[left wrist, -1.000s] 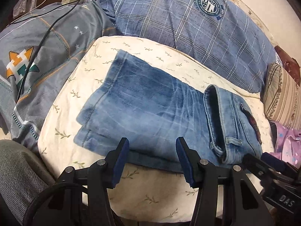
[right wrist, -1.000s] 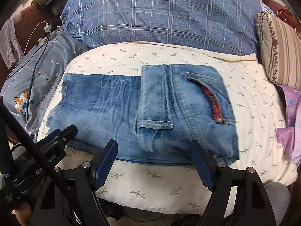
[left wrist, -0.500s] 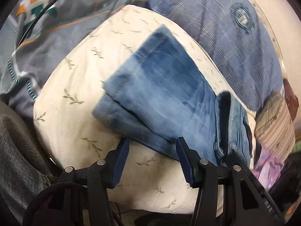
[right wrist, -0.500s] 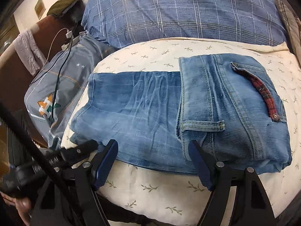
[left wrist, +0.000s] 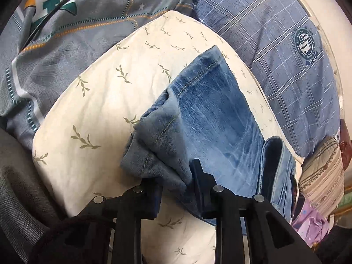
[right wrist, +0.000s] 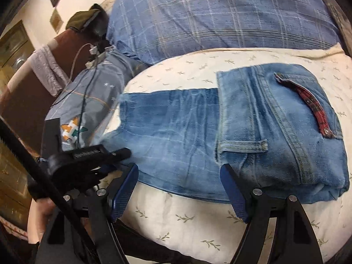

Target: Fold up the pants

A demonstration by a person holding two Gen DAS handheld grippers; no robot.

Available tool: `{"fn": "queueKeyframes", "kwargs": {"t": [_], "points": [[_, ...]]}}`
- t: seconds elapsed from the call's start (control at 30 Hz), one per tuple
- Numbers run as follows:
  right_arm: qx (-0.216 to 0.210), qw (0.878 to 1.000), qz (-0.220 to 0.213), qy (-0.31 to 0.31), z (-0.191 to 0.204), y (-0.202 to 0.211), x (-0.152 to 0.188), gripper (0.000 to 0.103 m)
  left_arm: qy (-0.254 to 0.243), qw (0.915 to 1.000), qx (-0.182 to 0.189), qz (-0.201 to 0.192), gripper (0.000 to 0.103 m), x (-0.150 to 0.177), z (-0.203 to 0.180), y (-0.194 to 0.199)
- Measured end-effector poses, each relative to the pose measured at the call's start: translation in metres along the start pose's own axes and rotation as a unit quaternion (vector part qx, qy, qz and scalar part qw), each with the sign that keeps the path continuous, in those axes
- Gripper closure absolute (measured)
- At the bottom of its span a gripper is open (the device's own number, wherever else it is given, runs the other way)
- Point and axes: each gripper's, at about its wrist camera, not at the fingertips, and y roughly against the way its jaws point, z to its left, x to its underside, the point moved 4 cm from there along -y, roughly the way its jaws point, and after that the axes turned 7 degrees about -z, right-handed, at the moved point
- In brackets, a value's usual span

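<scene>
Left wrist view: left gripper [left wrist: 176,183] clamped on hem corner of jeans [left wrist: 215,118] | right gripper [right wrist: 179,194] spread wide, jeans just ahead on pillow [right wrist: 176,217] | step: last fold | next: likely carry hem toward waistband [right wrist: 242,145].

Pants [right wrist: 198,136] are laid across a pillow [right wrist: 198,226], waist end folded over on the right in the right wrist view, leg ends at left. Leg-end corner is bunched up off the pillow between the left gripper [left wrist: 176,189] fingers [left wrist: 198,176]. Right gripper [right wrist: 179,189] is positioned at the near edge of the pants, fingers apart. A quilt [right wrist: 220,17] is placed behind the pillow, a second pillow [left wrist: 66,33] to its left, with a cable [right wrist: 84,94] over it.
</scene>
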Motion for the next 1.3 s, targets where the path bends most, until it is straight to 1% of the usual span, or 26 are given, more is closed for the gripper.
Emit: {"fn": "queueKeyframes", "kwargs": {"t": [0.1,0.13,0.17,0.2,0.27,0.3,0.33,0.4,0.5,0.53,0.6,0.63,0.67,0.73,0.8,0.83,0.9,0.93,1.0,1.07,1.1,1.17,1.2,1.27,1.3], "points": [[-0.011,1.0,0.004,0.004,0.004,-0.004,-0.004,0.026,0.01,0.9999,-0.004,0.007,0.077,-0.002,-0.002,-0.003],[-0.011,1.0,0.009,0.007,0.004,-0.006,-0.006,0.027,0.01,0.9999,-0.004,0.004,0.077,-0.004,-0.004,-0.004],[-0.014,1.0,0.013,0.013,0.004,-0.007,-0.008,0.032,0.003,1.0,-0.003,-0.002,0.081,-0.004,-0.008,-0.003],[-0.019,1.0,0.017,0.017,0.003,-0.008,-0.011,0.036,-0.007,0.9999,-0.002,-0.015,0.089,-0.005,-0.013,0.001],[-0.034,0.999,0.021,0.006,-0.005,-0.006,-0.02,0.037,-0.055,0.9968,0.005,-0.058,0.093,-0.003,-0.034,0.02],[-0.043,0.999,0.017,-0.005,-0.011,-0.003,-0.024,0.036,-0.092,0.9924,0.006,-0.081,0.095,-0.001,-0.05,0.03],[-0.051,0.998,0.014,-0.016,-0.017,0.0,-0.028,0.036,-0.125,0.9873,0.005,-0.098,0.095,0.003,-0.064,0.039],[-0.066,0.997,0.008,-0.046,-0.034,0.009,-0.04,0.036,-0.183,0.9748,0.001,-0.128,0.096,0.009,-0.092,0.054],[-0.065,0.996,-0.008,-0.062,-0.054,0.025,-0.057,0.034,-0.257,0.9523,0.019,-0.163,0.097,0.025,-0.139,0.076],[-0.066,0.996,-0.015,-0.065,-0.063,0.033,-0.063,0.033,-0.283,0.9426,0.03,-0.175,0.097,0.034,-0.158,0.083],[-0.069,0.995,-0.034,-0.07,-0.079,0.05,-0.074,0.031,-0.323,0.9266,0.048,-0.186,0.097,0.053,-0.183,0.092],[-0.067,0.994,-0.045,-0.073,-0.086,0.056,-0.078,0.029,-0.35,0.9155,0.058,-0.191,0.097,0.068,-0.198,0.097],[-0.066,0.993,-0.056,-0.077,-0.093,0.063,-0.081,0.026,-0.369,0.9068,0.068,-0.192,0.097,0.079,-0.211,0.098],[-0.063,0.99,-0.082,-0.097,-0.116,0.076,-0.086,0.026,-0.406,0.8901,0.09,-0.186,0.097,0.105,-0.227,0.101],[-0.063,0.986,-0.095,-0.12,-0.138,0.085,-0.087,0.026,-0.438,0.8759,0.107,-0.172,0.097,0.133,-0.239,0.095],[-0.065,0.984,-0.099,-0.136,-0.151,0.088,-0.086,0.026,-0.457,0.8675,0.11,-0.164,0.097,0.148,-0.245,0.086],[-0.064,0.979,-0.103,-0.164,-0.175,0.092,-0.085,0.025,-0.483,0.8556,0.108,-0.152,0.097,0.17,-0.249,0.067],[-0.064,0.977,-0.104,-0.174,-0.184,0.093,-0.083,0.025,-0.492,0.8528,0.111,-0.134,0.097,0.182,-0.248,0.055],[-0.064,0.973,-0.099,-0.199,-0.202,0.091,-0.083,0.025,-0.5,0.8516,0.118,-0.102,0.097,0.201,-0.244,0.035],[-0.068,0.97,-0.096,-0.212,-0.211,0.091,-0.083,0.025,-0.51,0.85,0.101,-0.083,0.097,0.217,-0.239,0.02],[-0.073,0.969,-0.097,-0.216,-0.214,0.092,-0.084,0.025,-0.512,0.8497,0.098,-0.082,0.097,0.22,-0.238,0.018],[-0.077,0.97,-0.103,-0.208,-0.212,0.094,-0.089,0.025,-0.518,0.8456,0.094,-0.088,0.096,0.226,-0.239,0.02],[-0.078,0.973,-0.106,-0.192,-0.208,0.094,-0.096,0.025,-0.52,0.8442,0.092,-0.089,0.096,0.226,-0.238,0.02],[-0.077,0.98,-0.092,-0.155,-0.198,0.087,-0.114,0.025,-0.524,0.8428,0.089,-0.085,0.096,0.229,-0.237,0.021],[-0.078,0.983,-0.086,-0.142,-0.195,0.083,-0.12,0.025,-0.528,0.8407,0.087,-0.084,0.096,0.231,-0.242,0.019]]}}
